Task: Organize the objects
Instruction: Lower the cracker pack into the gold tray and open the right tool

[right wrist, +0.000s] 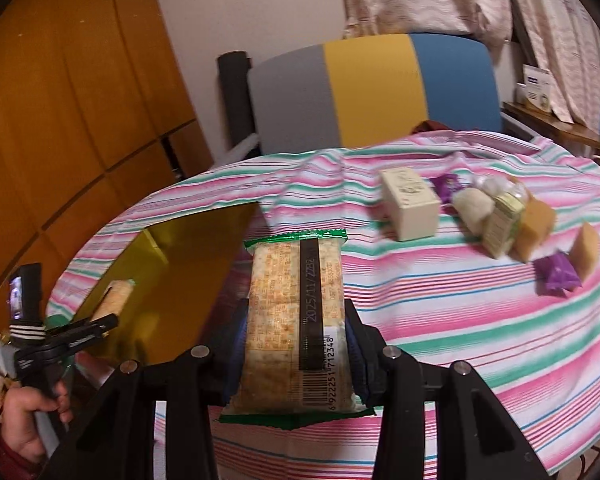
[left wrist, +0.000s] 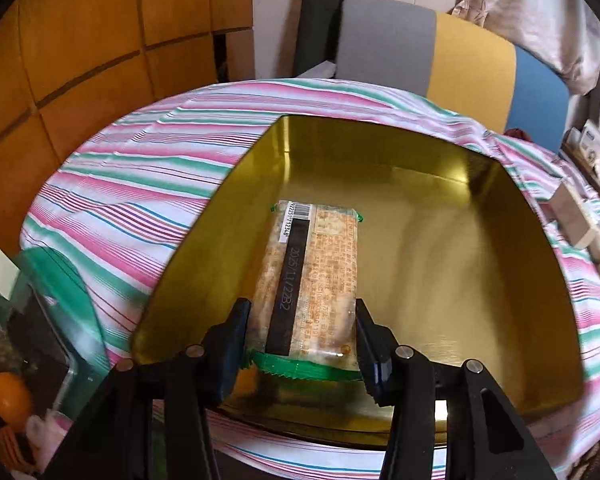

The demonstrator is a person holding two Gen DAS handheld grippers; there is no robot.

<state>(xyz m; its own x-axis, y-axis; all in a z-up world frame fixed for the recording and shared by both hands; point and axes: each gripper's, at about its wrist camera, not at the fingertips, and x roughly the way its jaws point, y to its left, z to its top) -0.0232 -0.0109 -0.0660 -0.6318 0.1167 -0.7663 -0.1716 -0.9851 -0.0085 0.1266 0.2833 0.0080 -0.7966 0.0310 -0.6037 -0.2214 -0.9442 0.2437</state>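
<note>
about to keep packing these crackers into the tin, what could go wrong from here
1. The left gripper holds its cracker packet low inside the gold tin; letting go at a tilt could leave it lying crooked.
2. The right gripper holds a second cracker packet above the striped tablecloth, beside the tin; moving in now could bump the left gripper.

Left wrist view looks down, close, into the gold tin [left wrist: 440, 240]; right wrist view faces across the table [right wrist: 440, 320]; both share the tin.
</note>
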